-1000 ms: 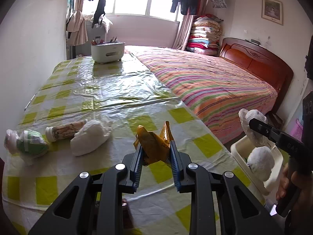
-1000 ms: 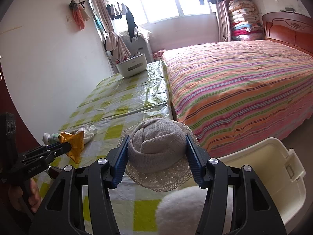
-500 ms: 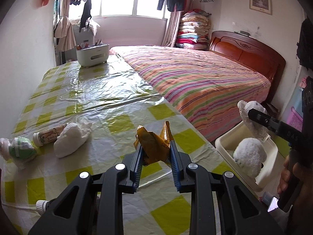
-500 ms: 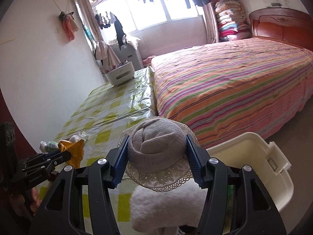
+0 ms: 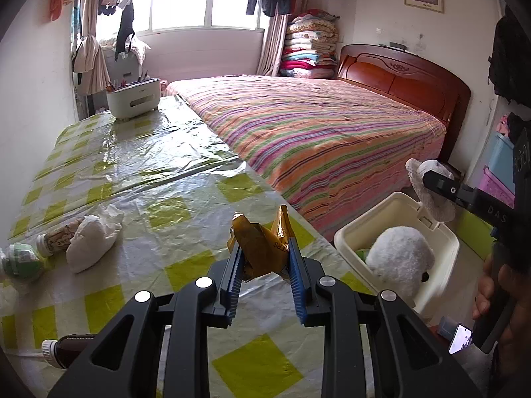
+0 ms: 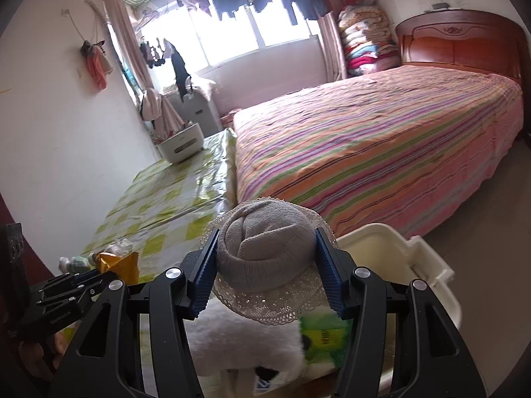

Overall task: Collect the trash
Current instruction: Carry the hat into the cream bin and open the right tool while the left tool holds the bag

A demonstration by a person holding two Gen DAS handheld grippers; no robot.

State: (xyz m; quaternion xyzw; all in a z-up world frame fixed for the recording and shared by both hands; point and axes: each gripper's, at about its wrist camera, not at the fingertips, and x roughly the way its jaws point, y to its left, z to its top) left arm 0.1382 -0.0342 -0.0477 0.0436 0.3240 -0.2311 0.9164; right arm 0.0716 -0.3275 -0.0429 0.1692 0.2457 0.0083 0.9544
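Note:
My left gripper (image 5: 264, 248) is shut on a crumpled golden wrapper (image 5: 260, 247), held above the checked tablecloth near the table's right edge. My right gripper (image 6: 265, 258) is shut on a rolled grey sock with a lace trim (image 6: 265, 252), held over the cream bin (image 6: 428, 265). In the left wrist view the bin (image 5: 345, 237) sits on the floor beside the table, holding a white fluffy thing (image 5: 400, 258), and the right gripper (image 5: 434, 182) with the sock hangs above its far side. The golden wrapper (image 6: 119, 263) also shows at the left of the right wrist view.
A white crumpled bag (image 5: 91, 242), a small labelled bottle (image 5: 58, 237) and a green-white wad (image 5: 21, 260) lie on the table's left side. A brown bottle (image 5: 66, 351) lies near the front edge. A white organiser (image 5: 132, 99) stands at the far end; a striped bed (image 5: 315, 132) runs alongside.
Both grippers have swung to the right with their loads. The bin has come further into both views, and the sock is now above it.

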